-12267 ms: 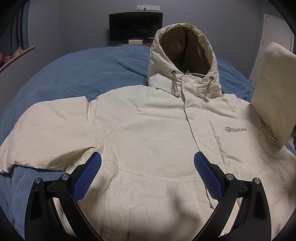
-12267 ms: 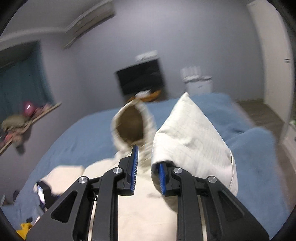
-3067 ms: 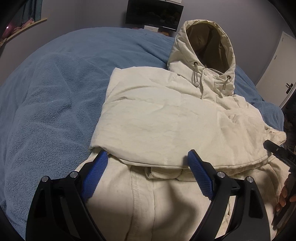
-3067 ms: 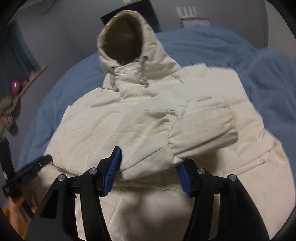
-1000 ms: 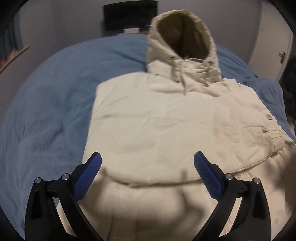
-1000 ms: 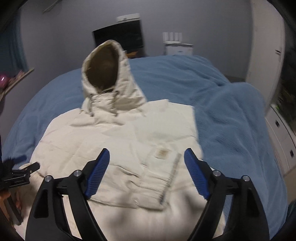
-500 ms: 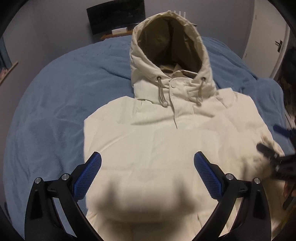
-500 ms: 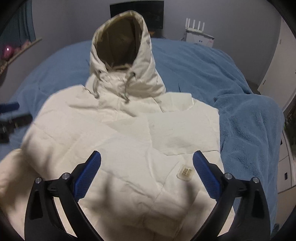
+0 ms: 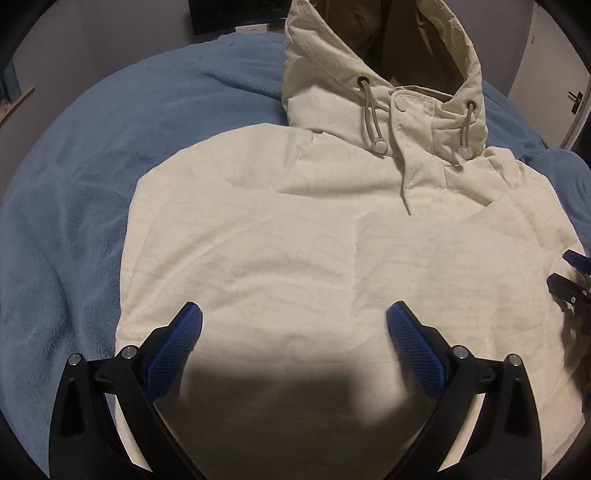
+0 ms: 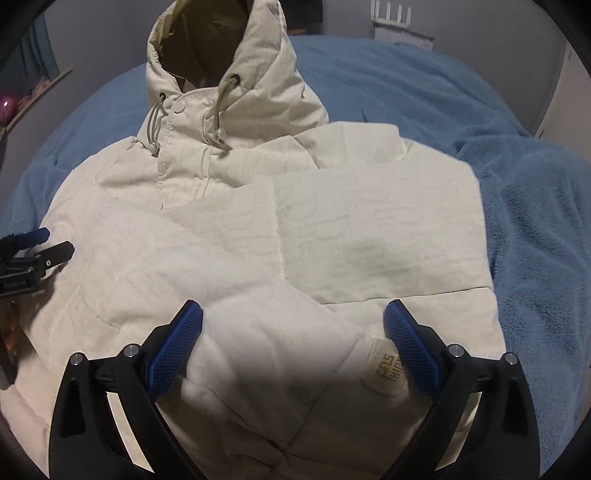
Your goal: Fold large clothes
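A cream hooded jacket [image 9: 314, 229] lies face up on the blue blanket, both sleeves folded in across its chest. Its hood [image 9: 384, 48] stands open at the far end; it also shows in the right wrist view [image 10: 221, 51]. My left gripper [image 9: 293, 334] is open and empty, low over the jacket's left half. My right gripper [image 10: 293, 332] is open and empty over the folded sleeve [image 10: 280, 354], whose cuff patch [image 10: 384, 373] lies by the right finger. Each gripper shows at the edge of the other's view: the right one [image 9: 569, 273], the left one [image 10: 33, 243].
The blue fleece blanket [image 9: 74, 177] covers the bed on both sides of the jacket [image 10: 535, 206]. A dark screen [image 9: 236, 14] stands at the far wall. A white door [image 9: 554, 74] is at the right. A shelf with a pink object [image 10: 7, 107] is at the left.
Both grippers have moved forward and lower toward the jacket's chest and hood, which now look larger. Both stay open and empty. The jacket has not moved.
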`<state>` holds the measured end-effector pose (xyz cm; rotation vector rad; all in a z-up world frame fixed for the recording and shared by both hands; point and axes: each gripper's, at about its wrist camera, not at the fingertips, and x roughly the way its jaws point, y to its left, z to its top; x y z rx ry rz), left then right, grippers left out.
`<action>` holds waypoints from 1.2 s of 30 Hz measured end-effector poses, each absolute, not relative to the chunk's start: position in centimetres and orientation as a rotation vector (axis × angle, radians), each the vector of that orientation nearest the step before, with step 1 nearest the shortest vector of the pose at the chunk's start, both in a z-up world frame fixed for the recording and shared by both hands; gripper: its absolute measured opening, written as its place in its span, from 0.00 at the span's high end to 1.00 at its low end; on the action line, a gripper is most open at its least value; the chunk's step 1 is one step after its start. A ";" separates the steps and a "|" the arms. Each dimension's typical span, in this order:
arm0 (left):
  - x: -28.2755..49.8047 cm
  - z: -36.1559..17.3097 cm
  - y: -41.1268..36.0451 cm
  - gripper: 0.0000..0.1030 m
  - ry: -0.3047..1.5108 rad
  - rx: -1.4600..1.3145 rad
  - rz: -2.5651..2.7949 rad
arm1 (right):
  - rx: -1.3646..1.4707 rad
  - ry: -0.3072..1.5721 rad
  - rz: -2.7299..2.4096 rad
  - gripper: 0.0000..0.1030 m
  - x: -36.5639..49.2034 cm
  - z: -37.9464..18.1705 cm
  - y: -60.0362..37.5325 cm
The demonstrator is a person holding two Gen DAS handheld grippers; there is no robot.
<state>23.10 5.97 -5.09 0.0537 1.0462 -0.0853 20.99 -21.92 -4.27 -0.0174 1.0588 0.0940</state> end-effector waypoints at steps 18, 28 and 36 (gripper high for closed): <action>30.5 0.1 7.3 0.06 0.924 -0.097 -0.093 | 0.036 0.736 0.148 0.07 35.5 4.3 -18.7; 37.1 1.7 6.5 0.06 0.861 -0.174 -0.093 | 0.022 0.745 0.137 0.81 41.5 3.2 -17.7; 38.4 3.9 5.5 0.06 0.720 -0.076 -0.074 | -0.106 0.609 0.231 0.93 34.4 3.5 -18.0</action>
